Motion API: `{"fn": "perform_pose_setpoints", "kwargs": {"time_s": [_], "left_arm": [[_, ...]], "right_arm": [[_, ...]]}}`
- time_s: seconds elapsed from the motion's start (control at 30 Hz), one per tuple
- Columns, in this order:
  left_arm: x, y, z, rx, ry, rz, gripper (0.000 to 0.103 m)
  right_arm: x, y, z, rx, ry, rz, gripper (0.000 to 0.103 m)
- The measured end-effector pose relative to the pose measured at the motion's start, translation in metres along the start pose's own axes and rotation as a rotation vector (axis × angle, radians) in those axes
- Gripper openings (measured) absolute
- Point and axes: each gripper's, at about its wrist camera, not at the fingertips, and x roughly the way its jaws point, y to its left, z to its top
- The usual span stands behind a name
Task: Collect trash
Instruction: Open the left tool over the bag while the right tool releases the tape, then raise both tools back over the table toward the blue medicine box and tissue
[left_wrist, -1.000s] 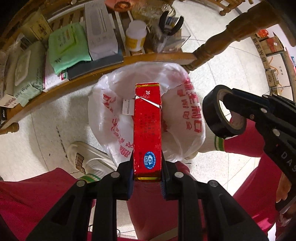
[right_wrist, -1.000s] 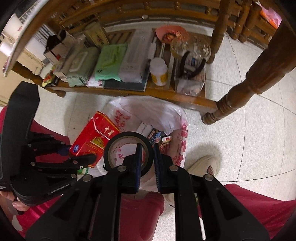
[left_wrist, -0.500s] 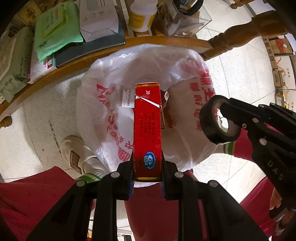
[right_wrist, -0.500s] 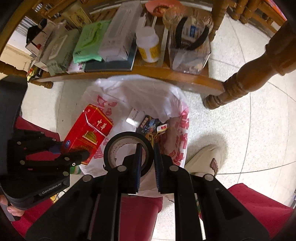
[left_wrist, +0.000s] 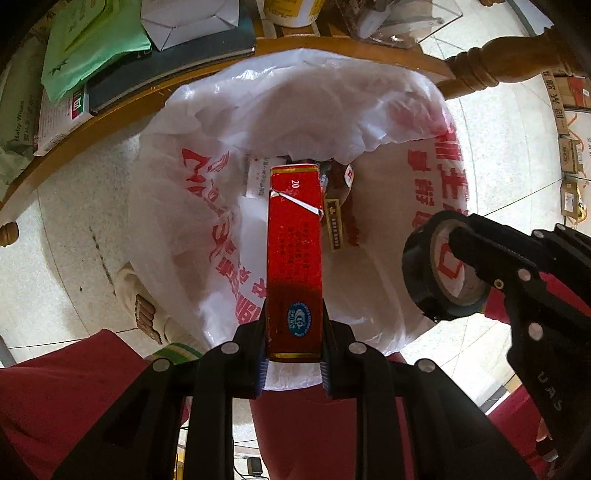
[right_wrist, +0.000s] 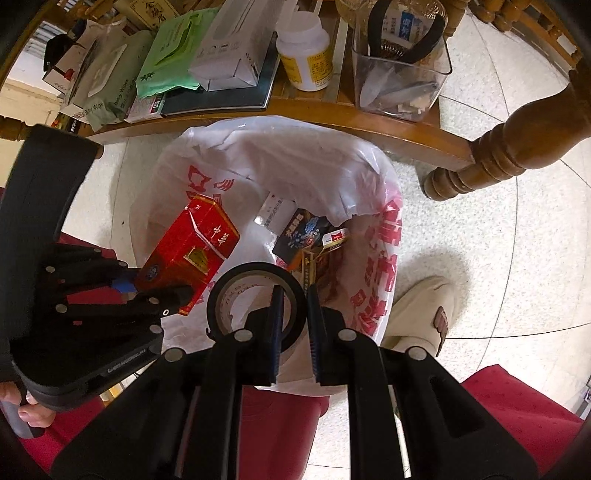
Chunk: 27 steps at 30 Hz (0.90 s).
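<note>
Both grippers hang over a crinkled white plastic bag with red print (left_wrist: 258, 122), open-mouthed on the speckled floor. The left gripper (left_wrist: 293, 332) is clamped on a glossy red rectangular cardboard carton (left_wrist: 294, 258); the right gripper (right_wrist: 293, 321) pinches the wall of a black tape roll (right_wrist: 255, 280). Best to let go only once each item sits squarely above the opening — the thin, limp rim could fold inward.

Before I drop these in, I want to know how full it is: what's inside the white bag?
Inside the bag lie a white slip, a dark printed packet, a small red-and-white box and a gold-edged wrapper. Anything deeper is covered by these and the bag's folds.
</note>
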Motion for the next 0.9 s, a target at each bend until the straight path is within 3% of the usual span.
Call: {"fn": "perform_pose_setpoints", "kwargs": {"time_s": [0.1, 0.2, 0.23, 0.3, 0.4, 0.9], "left_arm": [[0.004, 0.001, 0.002, -0.012, 0.014, 0.006, 0.022], [0.004, 0.001, 0.003, -0.019, 0.007, 0.029, 0.026], [0.003, 0.001, 0.004, -0.017, 0.005, 0.031, 0.03], [0.001, 0.0, 0.005, -0.019, 0.001, 0.043, 0.056], [-0.008, -0.006, 0.006, 0.003, -0.032, 0.076, 0.064], [-0.044, -0.007, -0.012, 0.001, -0.123, 0.107, 0.065]], "right_arm": [[0.0, 0.0, 0.001, 0.009, 0.001, 0.01, 0.013], [-0.001, -0.004, 0.003, 0.032, -0.003, 0.024, 0.035], [-0.002, -0.004, 0.004, 0.034, -0.005, 0.023, 0.04], [-0.002, -0.003, 0.004, 0.031, -0.006, 0.025, 0.04], [-0.002, -0.002, 0.004, 0.025, -0.002, 0.021, 0.04], [-0.036, 0.001, -0.012, 0.008, -0.078, 0.002, 0.043]]}}
